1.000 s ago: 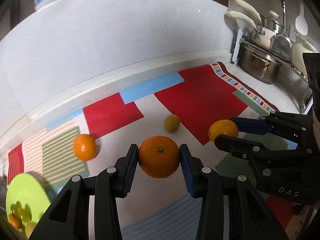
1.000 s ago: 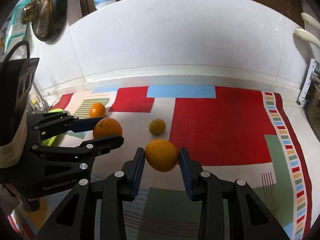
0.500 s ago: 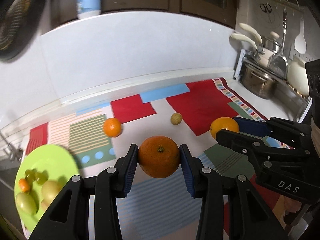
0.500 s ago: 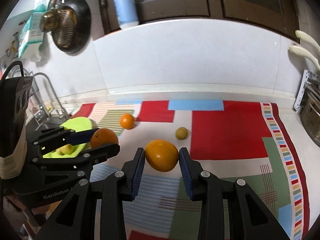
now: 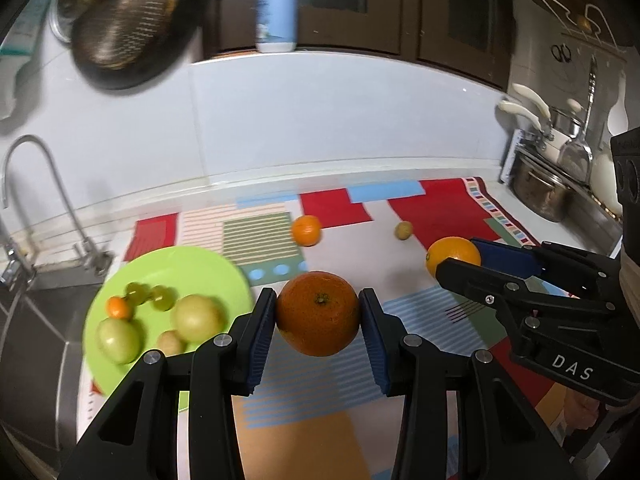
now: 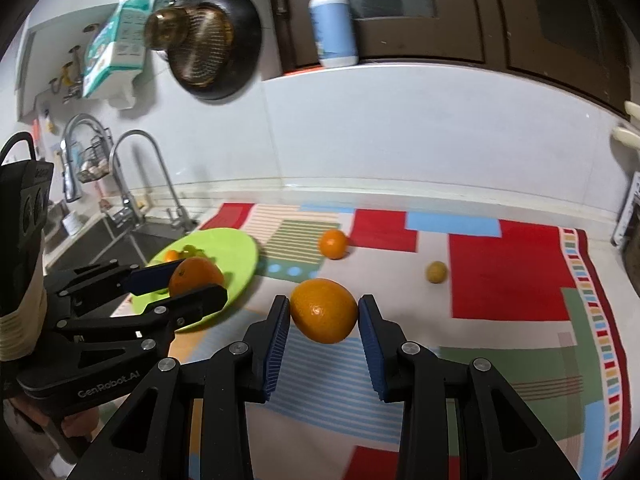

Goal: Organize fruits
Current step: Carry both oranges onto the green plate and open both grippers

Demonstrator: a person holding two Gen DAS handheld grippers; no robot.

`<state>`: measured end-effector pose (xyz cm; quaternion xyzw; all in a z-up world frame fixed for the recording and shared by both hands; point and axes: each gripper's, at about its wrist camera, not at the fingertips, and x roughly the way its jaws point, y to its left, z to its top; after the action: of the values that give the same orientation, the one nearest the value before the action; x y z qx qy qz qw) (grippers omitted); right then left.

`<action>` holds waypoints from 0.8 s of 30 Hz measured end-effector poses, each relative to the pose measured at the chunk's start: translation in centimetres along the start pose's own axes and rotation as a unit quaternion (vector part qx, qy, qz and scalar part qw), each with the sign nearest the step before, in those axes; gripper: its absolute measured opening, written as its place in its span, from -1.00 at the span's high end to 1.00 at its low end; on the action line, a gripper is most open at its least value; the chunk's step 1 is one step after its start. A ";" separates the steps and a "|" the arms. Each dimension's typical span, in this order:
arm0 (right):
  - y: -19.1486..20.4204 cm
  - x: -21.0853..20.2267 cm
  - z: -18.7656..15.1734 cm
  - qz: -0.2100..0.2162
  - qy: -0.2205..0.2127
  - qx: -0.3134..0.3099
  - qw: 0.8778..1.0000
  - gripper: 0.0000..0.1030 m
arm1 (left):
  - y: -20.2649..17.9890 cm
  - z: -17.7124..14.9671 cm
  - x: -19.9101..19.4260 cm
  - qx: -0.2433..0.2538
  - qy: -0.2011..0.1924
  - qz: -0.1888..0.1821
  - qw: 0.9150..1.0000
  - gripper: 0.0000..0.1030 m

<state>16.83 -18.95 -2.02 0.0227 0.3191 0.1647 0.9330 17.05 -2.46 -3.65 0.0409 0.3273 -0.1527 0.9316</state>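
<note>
Kitchen counter with patterned mat (image 5: 440,220), left gripper (image 5: 318,314) angled down clamping dark orange (image 5: 318,312), right gripper (image 6: 323,312) alongside clamping lighter orange (image 6: 323,310)

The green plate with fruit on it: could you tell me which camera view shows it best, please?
The left wrist view: the green plate lies nearly whole, its fruit countable. In the right wrist view the left gripper covers much of it.

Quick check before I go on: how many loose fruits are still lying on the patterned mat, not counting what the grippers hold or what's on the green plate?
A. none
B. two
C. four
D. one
B: only a small orange and a small yellowish fruit lie on the mat; each gripper holds an orange, and the rest sit on the green plate.
</note>
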 end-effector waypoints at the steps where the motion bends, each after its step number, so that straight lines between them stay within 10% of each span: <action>1: 0.7 0.0 0.0 0.005 -0.001 -0.003 1.000 0.29 | 0.6 -0.2 -0.5 -0.002 -0.001 0.005 1.000 0.19; 24: 11.3 4.6 2.3 0.050 -0.012 -0.030 0.998 0.29 | 11.4 -1.1 -2.8 0.005 -0.015 0.055 0.998 0.19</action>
<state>18.37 -6.66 -1.22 0.0129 0.3017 0.2200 0.9276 17.88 9.27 -3.06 0.0609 0.3100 -0.1033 0.9431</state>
